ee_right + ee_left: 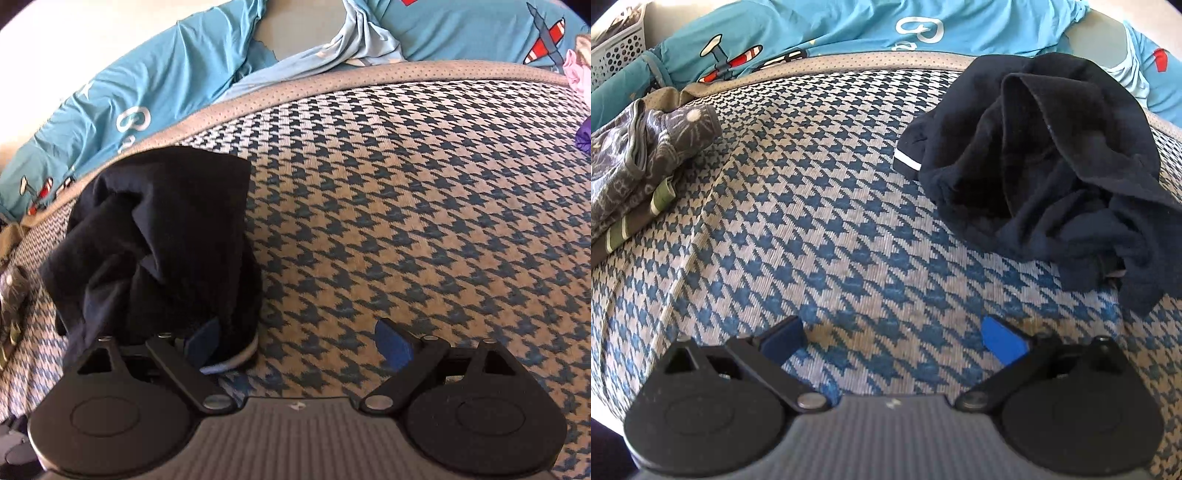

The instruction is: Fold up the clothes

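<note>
A crumpled dark navy garment (pixel 1034 166) with a white-striped hem lies in a heap on the blue-and-cream houndstooth mat (pixel 820 206). In the left wrist view it sits up and to the right of my left gripper (pixel 894 338), which is open over bare mat. In the right wrist view the same navy garment (pixel 159 236) rises at the left. My right gripper (pixel 295 341) is open. Its left fingertip (pixel 203 341) touches the garment's lower hem; the right fingertip (pixel 393 345) is over bare mat.
A folded grey patterned pile (pixel 639 162) rests at the mat's left edge. Turquoise bedding with plane prints (pixel 820 33) runs along the far side. A perforated white basket (pixel 617 55) stands at far left. Pink and purple clothes (pixel 581 107) lie at the right edge.
</note>
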Motion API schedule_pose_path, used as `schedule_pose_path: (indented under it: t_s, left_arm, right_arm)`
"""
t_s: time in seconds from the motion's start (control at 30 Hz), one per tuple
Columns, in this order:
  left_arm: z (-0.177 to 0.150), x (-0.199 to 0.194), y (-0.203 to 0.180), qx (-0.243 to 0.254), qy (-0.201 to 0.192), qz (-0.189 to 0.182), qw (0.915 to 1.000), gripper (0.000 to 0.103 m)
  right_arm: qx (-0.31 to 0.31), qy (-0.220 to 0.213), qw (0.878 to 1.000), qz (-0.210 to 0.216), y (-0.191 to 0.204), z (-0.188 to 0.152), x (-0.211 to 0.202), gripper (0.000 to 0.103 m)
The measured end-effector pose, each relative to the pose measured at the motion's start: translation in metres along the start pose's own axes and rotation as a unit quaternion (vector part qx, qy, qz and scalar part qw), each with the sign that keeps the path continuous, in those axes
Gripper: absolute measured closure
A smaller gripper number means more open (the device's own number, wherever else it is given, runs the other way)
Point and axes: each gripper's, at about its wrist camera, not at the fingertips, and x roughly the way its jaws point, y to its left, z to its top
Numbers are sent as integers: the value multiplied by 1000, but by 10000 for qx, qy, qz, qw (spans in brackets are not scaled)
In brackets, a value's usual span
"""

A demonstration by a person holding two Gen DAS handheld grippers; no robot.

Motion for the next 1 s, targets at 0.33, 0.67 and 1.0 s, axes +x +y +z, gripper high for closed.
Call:
schedule_pose_path:
  t_s: [0.33, 0.67, 1.0]
  left_arm:
    - [-2, 1, -1, 3, -32, 39, 10000, 0]
    - [-4, 1, -2, 40, -90, 20, 9999, 0]
    - [-6, 1, -3, 56, -157, 1, 9999, 0]
  right_arm:
    - [137, -696, 9969, 342, -9, 5, -33, 12]
    - [-89, -1338, 9845, 1132, 21, 9, -52, 12]
    - [-439, -1423, 9745, 1676, 50, 5, -44, 12]
